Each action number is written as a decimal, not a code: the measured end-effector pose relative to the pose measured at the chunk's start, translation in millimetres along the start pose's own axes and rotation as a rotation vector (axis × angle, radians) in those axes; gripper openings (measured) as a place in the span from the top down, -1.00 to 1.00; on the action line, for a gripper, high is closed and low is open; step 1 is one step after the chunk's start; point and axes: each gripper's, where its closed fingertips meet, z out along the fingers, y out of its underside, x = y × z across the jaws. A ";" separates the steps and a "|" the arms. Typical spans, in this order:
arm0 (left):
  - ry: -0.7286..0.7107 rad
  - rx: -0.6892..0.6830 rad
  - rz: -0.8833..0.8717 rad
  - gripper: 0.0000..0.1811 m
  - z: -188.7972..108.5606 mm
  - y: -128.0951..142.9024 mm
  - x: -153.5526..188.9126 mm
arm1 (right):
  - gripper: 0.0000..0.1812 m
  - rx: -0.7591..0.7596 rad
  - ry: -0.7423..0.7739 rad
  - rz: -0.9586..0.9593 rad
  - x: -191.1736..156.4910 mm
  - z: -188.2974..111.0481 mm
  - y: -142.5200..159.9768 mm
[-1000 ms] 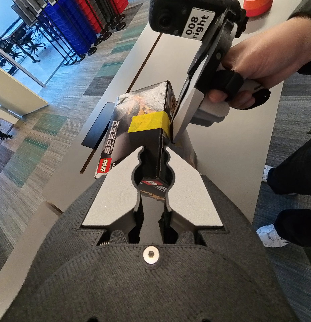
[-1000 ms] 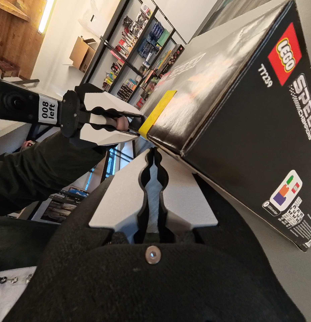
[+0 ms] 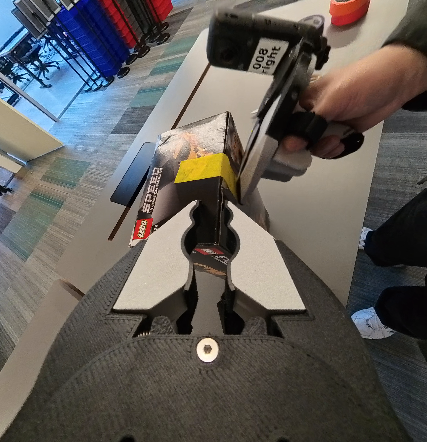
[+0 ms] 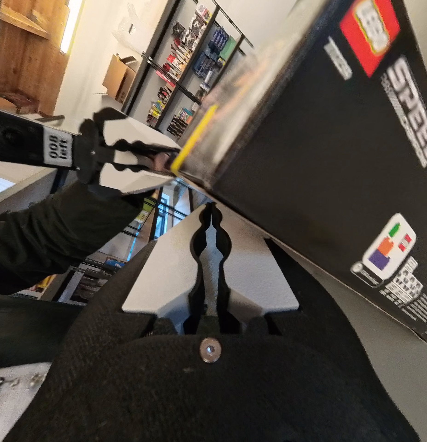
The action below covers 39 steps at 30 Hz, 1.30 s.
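- Left gripper [image 3: 212, 205]: jaws closed part-way onto the near end of the black carton [image 3: 195, 148]. The carton's narrow end edge sits between the tips. The right wrist view shows the same pinch from the side, at 9 o'clock in that frame.
- Right gripper [image 4: 211, 208]: tips pressed together with nothing between them. They lie against the carton's lower long edge. In the left wrist view its tip touches the carton just beside the yellow tape [image 3: 200, 171], at 1 o'clock from the left tips.
- Carton location: on the grey table [image 3: 303, 215], centre of the left view, long axis running away towards 12 o'clock. It appears tilted; I cannot tell how much of its underside rests on the table.
- State of closure: the tape strip lies flat, wrapped over the top edge and unpeeled. A thin seam shows at the end flap; contents not visible.
- Carton material: glossy printed card, rectangular, with scuffed and slightly crushed corners. Tape: matte, papery, lightly wrinkled.
- Gripper fingers: pale grey, flat, fine-grained, with scalloped black inner edges. Gripper bodies are ridged black printed plastic.
- A hand [image 3: 351, 102] holds the right gripper's handle by black straps.
- Also on the table: a flat black panel [image 3: 133, 177] at 10 o'clock and an orange tape roll [image 3: 346, 12] at 1 o'clock.
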 end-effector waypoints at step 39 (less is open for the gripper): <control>0.007 0.005 0.018 0.83 4.6 -2.9 -0.2 | 1.00 0.033 0.052 -0.057 -11.9 -14.6 -30.5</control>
